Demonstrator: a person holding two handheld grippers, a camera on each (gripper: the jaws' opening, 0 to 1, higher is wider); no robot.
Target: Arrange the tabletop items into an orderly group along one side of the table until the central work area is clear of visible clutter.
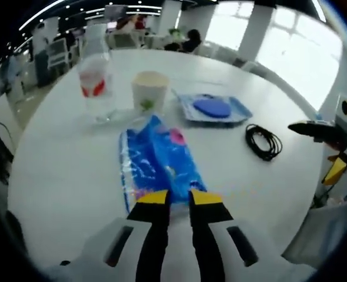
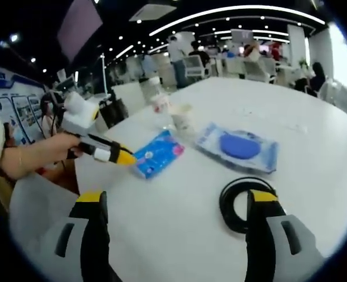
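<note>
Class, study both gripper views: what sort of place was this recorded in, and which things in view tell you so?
Probably a large open-plan office or canteen-style hall: a big round white table, rows of ceiling strip lights, more tables and chairs with people behind, and tall bright windows.

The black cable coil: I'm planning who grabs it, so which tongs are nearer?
Right. The right tongs are open just short of the cable coil; the left tongs are shut on the blue packet, well aside.
</note>
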